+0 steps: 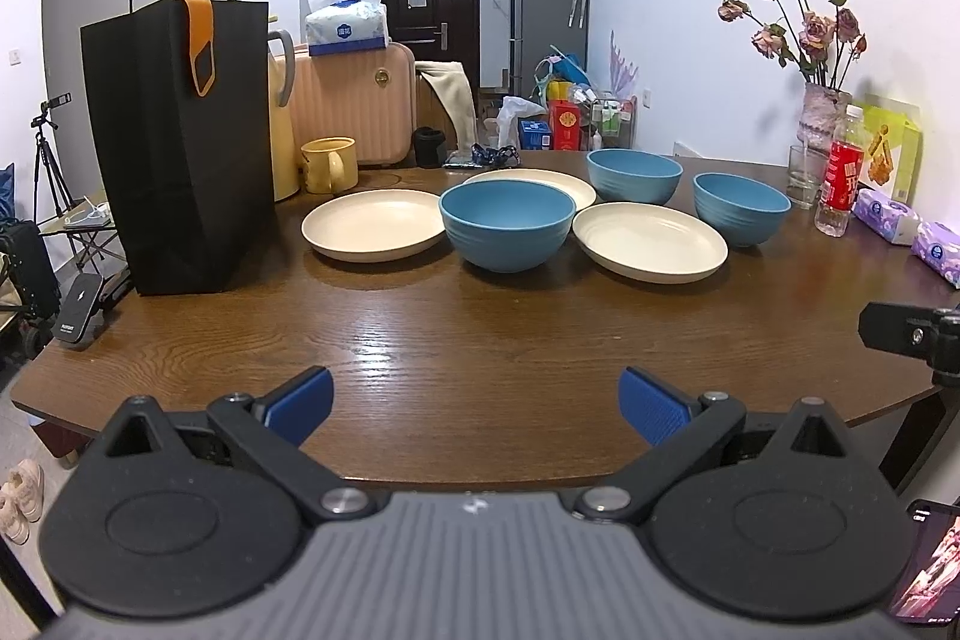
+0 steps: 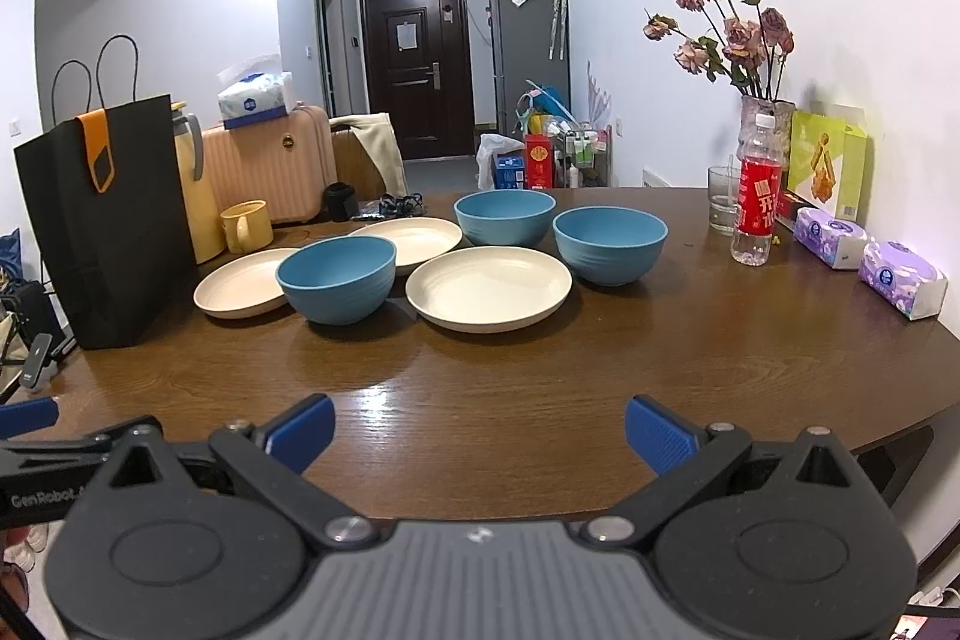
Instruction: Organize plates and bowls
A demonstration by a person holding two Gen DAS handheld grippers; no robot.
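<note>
Three blue bowls and three cream plates are spread over the far half of the brown table (image 1: pixel 480 340). The nearest bowl (image 1: pixel 507 224) (image 2: pixel 336 278) stands between a left plate (image 1: pixel 372 224) (image 2: pixel 240 291) and a right plate (image 1: pixel 649 240) (image 2: pixel 489 294). A third plate (image 1: pixel 558 181) (image 2: pixel 414 233) lies behind it. Two more bowls (image 1: pixel 634 174) (image 1: pixel 741 208) (image 2: pixel 504 217) (image 2: pixel 609 244) stand at the back right. My left gripper (image 1: pixel 477 403) hovers open over the table's near edge, well short of the dishes. My right gripper (image 2: pixel 480 430) is open too, with nothing between its fingers.
A tall black paper bag (image 1: pixel 180 142) (image 2: pixel 108 220) stands at the left, with a yellow mug (image 1: pixel 329 165) and a cream jug beside it. At the right are a red-labelled bottle (image 2: pixel 757 196), a glass, a vase of dried flowers (image 2: pixel 765 124) and tissue packs (image 2: pixel 900 280).
</note>
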